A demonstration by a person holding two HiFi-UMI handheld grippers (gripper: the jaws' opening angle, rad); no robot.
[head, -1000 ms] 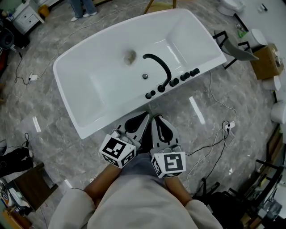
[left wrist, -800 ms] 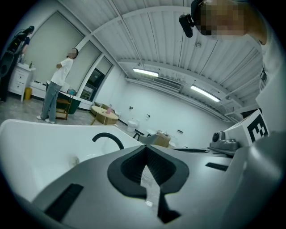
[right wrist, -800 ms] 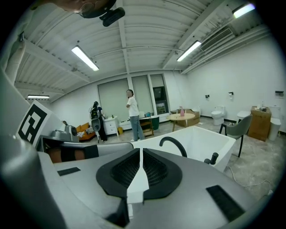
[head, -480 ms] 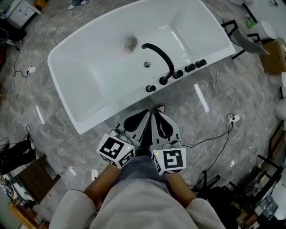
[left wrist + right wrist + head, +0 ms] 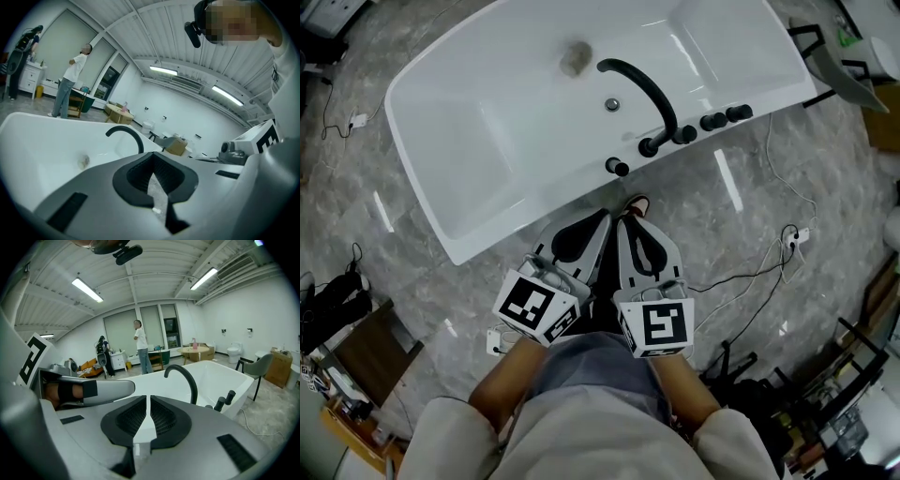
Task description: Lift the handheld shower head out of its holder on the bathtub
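1. The left gripper (image 5: 598, 223) and right gripper (image 5: 628, 225) hung side by side, jaws closed on nothing.
2. Well beyond them, the shower head (image 5: 737, 113) apparently stood rightmost among the black fittings on the bathtub's (image 5: 534, 206) near rim. It sat in its holder, long axis upright, pointing up.

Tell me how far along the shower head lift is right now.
Done: nothing yet. What looks like the shower head sits in the row of black fittings on the bathtub rim, untouched. In hand: nothing; the left tongs and right tongs are shut and empty, side by side short of the tub. Left: reach, open, grip and lift it out.
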